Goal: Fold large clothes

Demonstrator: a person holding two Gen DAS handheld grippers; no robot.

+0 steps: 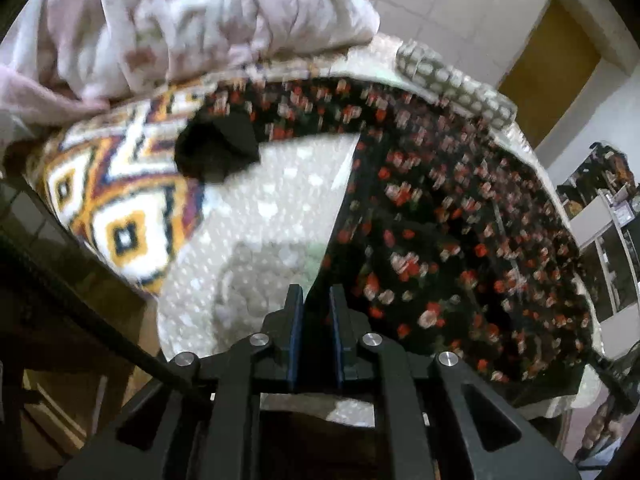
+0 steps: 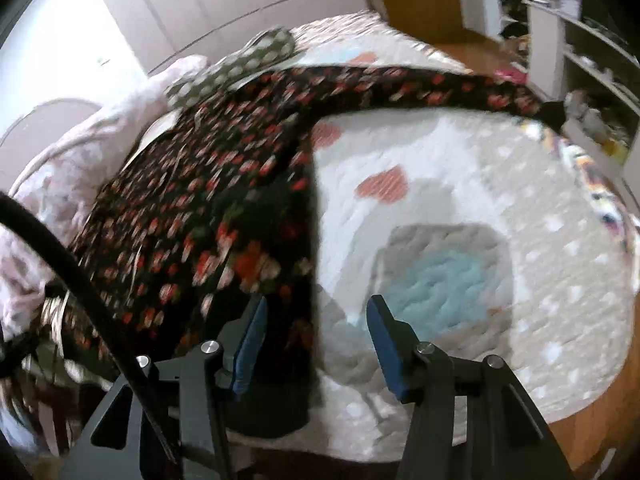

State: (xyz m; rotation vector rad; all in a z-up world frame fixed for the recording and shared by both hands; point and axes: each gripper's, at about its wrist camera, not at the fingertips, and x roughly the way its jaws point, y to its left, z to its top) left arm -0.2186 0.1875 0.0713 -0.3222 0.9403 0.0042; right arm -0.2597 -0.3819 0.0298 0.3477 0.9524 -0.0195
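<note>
- The floral dress (image 1: 460,220) — black with red and pink flowers — lies spread on the bed (image 1: 272,216), over a pale dotted quilt, one long sleeve stretched out sideways.
- The left tongs (image 1: 316,300) are nearly closed on the dress's dark straight edge, which runs right up between the blue pads; I judge this a pinch to lift or carry that edge for a fold.
- The right tongs (image 2: 316,312) stand wide apart with the dress's side edge (image 2: 312,240) lying between them, gripping nothing — probably placed to take a second hold.
- Only the left view shows the sleeve's black cuff (image 1: 218,152) resting by a geometric orange-and-white blanket (image 1: 120,184), plus the pink bedding (image 1: 160,24) heaped behind.
- Only the right view shows the quilt's blue patch (image 2: 440,284) and red hearts, the wooden floor beyond the bed, and the white shelves (image 2: 580,60) at the far side.
- Both views are blurred, so cloth detail is uncertain.
</note>
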